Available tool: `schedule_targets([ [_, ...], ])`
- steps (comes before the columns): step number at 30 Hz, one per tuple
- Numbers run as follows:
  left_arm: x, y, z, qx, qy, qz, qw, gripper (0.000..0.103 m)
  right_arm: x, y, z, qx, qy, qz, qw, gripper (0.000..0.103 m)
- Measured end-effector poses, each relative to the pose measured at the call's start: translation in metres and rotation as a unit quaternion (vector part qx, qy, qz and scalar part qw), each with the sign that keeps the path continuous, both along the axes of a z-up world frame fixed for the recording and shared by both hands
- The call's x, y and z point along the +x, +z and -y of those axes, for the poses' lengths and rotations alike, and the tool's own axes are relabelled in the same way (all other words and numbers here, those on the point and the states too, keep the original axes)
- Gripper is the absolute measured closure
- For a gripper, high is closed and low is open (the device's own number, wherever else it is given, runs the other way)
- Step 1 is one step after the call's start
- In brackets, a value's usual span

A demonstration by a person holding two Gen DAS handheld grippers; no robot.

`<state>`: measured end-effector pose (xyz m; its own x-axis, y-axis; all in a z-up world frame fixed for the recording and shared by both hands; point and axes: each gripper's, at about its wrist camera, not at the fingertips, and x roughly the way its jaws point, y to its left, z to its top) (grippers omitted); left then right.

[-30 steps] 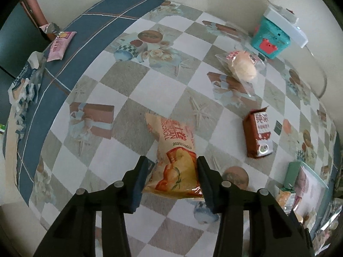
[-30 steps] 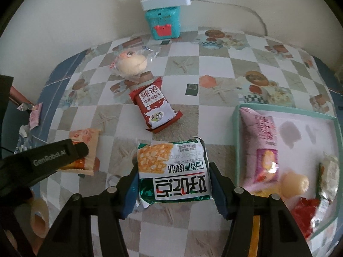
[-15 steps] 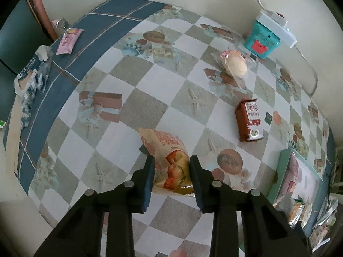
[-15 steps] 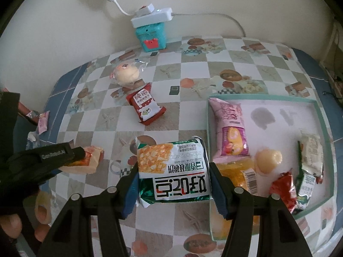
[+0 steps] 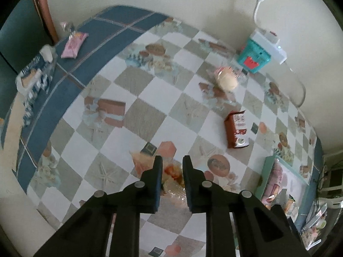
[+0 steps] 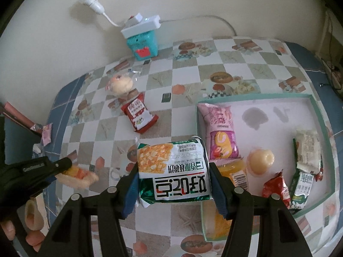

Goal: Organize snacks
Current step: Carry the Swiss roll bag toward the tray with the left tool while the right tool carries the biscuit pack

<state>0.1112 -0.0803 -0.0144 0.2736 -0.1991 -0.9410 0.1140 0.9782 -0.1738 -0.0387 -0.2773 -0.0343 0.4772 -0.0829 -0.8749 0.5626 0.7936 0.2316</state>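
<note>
My left gripper (image 5: 172, 160) points down at the checkered table, and its jaws are closing on an orange snack bag (image 5: 139, 163) that is squeezed between the pads. In the right wrist view the same bag (image 6: 79, 174) hangs off the table from the left gripper (image 6: 64, 165). My right gripper (image 6: 173, 165) is shut on a green and white cracker pack (image 6: 173, 171), held above the table beside the left rim of the teal tray (image 6: 317, 115). Several snacks lie in the tray.
A red snack pack (image 5: 236, 131) and a wrapped round bun (image 5: 227, 81) lie on the table toward the wall. A teal box (image 6: 142, 45) with a white power strip stands against the wall. A pink packet (image 5: 74, 45) lies at the far left edge.
The left jaws narrowed onto the orange bag and lifted it off the table. The right gripper carried the cracker pack up and rightward, bringing more of the tray into view.
</note>
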Motion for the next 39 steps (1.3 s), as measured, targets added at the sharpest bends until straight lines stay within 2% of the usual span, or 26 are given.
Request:
schedule_targets([
  [6,-0.006,0.008,0.013,0.001,-0.022,0.009,0.9997,0.092,-0.007,0.004,0.012,0.009,-0.016,0.006,1.0,0.041],
  [10,-0.01,0.012,0.021,0.01,-0.032,0.02,0.9992,0.092,-0.009,0.005,0.018,0.013,-0.021,0.011,1.0,0.041],
  [15,-0.011,0.006,0.026,0.017,-0.036,0.013,0.9991,0.093,-0.01,0.005,0.02,0.017,-0.023,0.011,1.0,0.041],
  [20,-0.012,0.009,0.027,0.01,-0.037,0.014,0.9992,0.093,-0.013,0.009,0.023,0.016,-0.025,0.019,0.999,0.041],
  [29,-0.026,0.048,0.039,-0.023,-0.058,0.054,0.9966,0.093,-0.022,0.02,0.034,0.012,-0.039,0.031,0.999,0.041],
  [34,-0.043,0.069,0.058,-0.048,-0.085,0.073,0.9925,0.093,-0.032,0.022,0.05,0.012,-0.058,0.031,0.998,0.041],
  [39,-0.06,0.078,0.085,-0.054,-0.112,0.082,0.9888,0.093,-0.049,0.023,0.073,0.013,-0.086,0.033,0.996,0.041],
])
